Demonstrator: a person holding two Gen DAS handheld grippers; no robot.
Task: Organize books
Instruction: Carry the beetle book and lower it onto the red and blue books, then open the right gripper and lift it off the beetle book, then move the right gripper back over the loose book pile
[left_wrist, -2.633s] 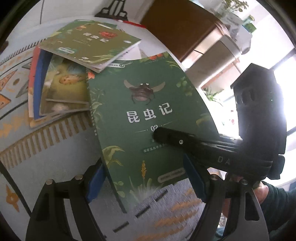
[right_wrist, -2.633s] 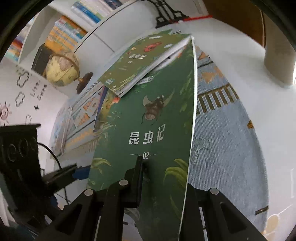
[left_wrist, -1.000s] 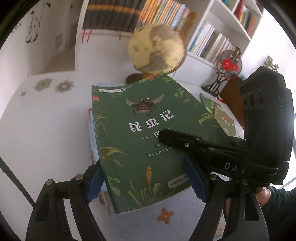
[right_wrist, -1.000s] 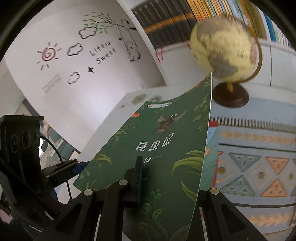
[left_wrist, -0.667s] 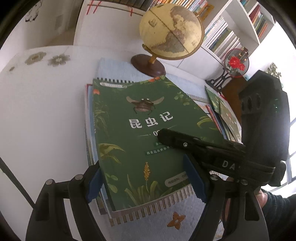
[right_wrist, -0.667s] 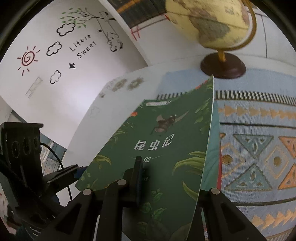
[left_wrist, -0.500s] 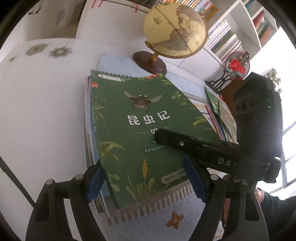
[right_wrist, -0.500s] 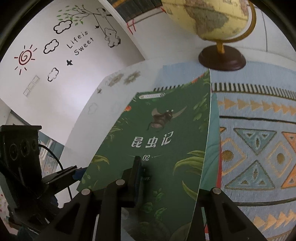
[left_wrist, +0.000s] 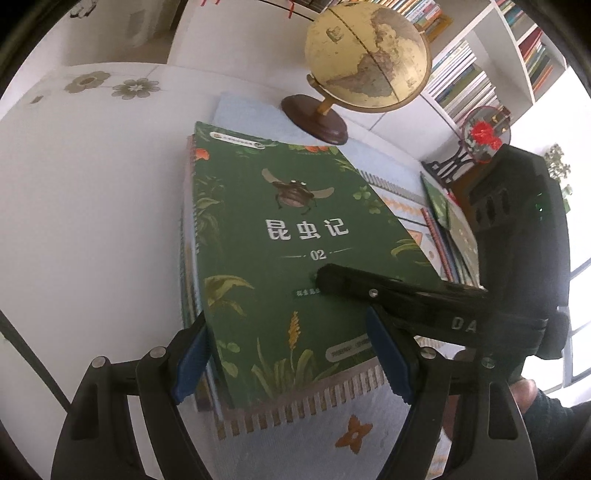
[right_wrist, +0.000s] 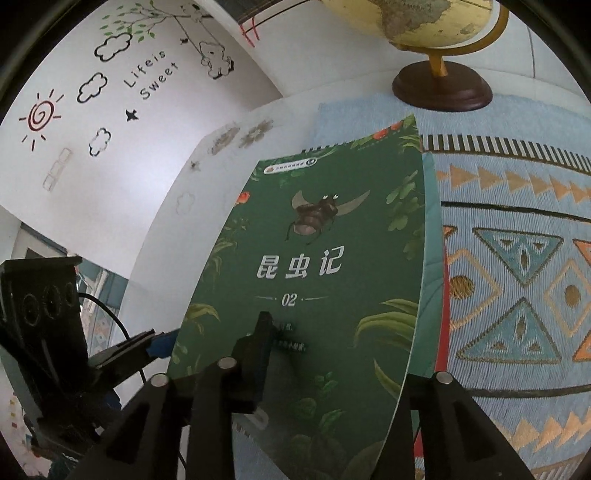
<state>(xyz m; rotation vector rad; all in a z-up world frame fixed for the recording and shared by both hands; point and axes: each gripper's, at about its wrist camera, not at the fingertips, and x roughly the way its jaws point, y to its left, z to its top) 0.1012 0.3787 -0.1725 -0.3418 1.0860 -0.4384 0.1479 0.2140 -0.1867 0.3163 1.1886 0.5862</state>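
The green insect book (left_wrist: 295, 254) lies on a stack at the mat's (left_wrist: 280, 446) left side, near the globe (left_wrist: 365, 55). The left gripper (left_wrist: 288, 354) straddles its near edge, jaws wide. The right gripper (right_wrist: 332, 373) has just been loosening — book between its jaws. Best to release fully, then square the edges — gently.

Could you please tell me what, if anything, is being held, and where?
The right claw, jaws just opening, has the book by its near edge between them; whether it grips cannot be told.
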